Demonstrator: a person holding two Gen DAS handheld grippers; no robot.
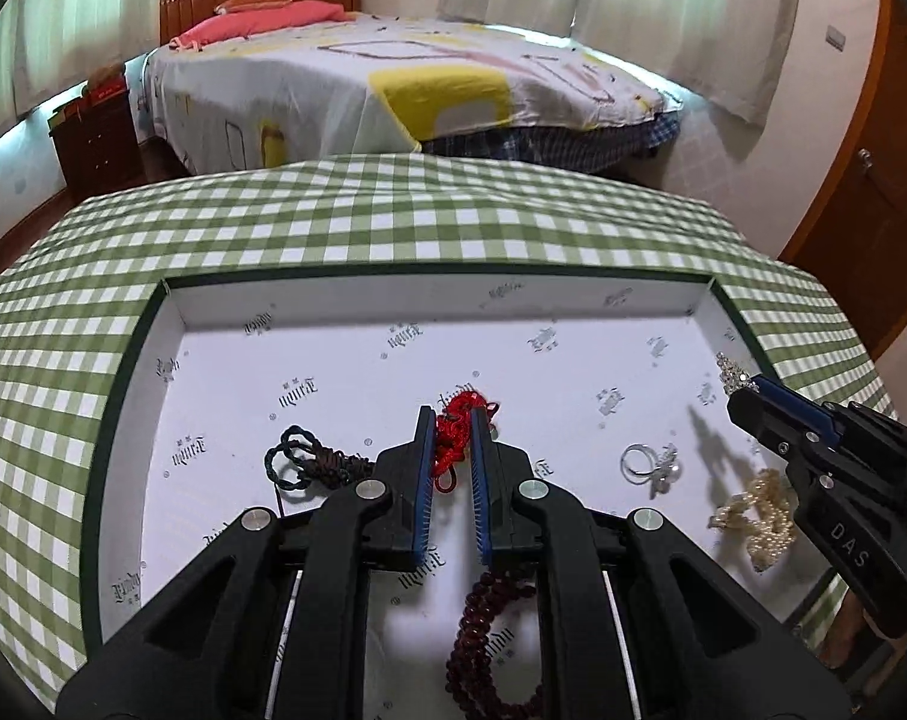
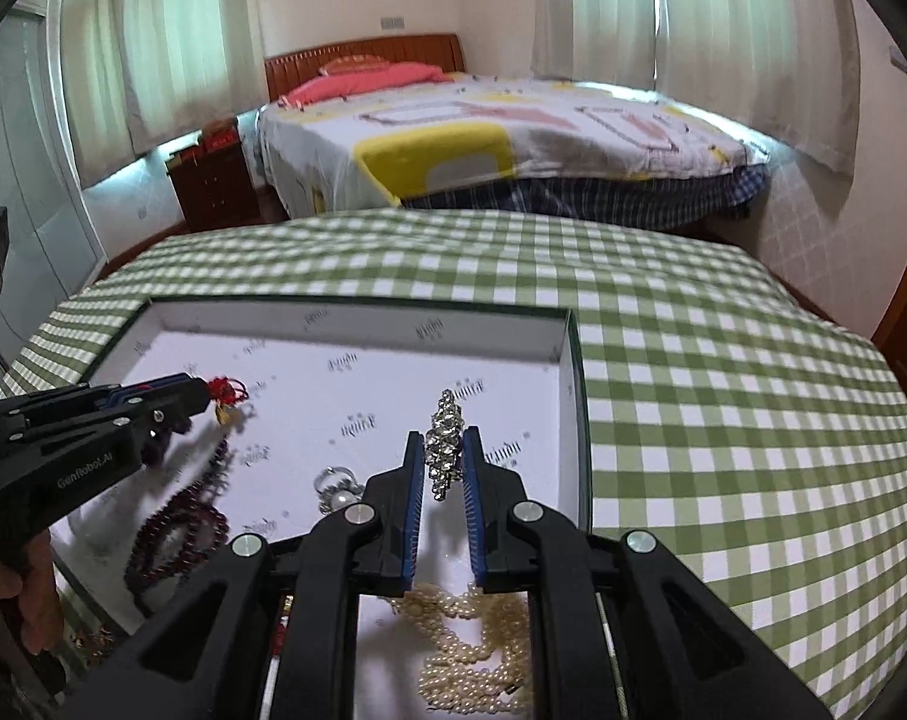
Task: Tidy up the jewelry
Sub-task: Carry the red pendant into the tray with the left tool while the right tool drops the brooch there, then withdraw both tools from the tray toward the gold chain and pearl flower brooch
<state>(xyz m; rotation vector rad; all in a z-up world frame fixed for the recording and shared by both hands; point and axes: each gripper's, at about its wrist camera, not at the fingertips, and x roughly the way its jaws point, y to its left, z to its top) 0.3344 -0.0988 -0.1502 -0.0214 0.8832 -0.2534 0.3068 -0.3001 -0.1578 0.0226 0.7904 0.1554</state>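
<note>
Red knotted cord (image 1: 460,420) clenched in left gripper (image 1: 453,420), its far end hidden between pads | rhinestone brooch (image 2: 444,441) nipped by right gripper (image 2: 444,450) | both above white box (image 1: 333,360); garnet beads (image 1: 489,648) half-covered inside, pearls (image 2: 471,648) cut off.

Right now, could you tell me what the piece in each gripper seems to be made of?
The left gripper holds a red knotted cord ornament: matte braided thread, likely silk or nylon, with a dark bead strand hanging below. The right gripper holds a sparkly brooch-like piece: silvery metal set with glinting clear stones, probably rhinestones.
</note>
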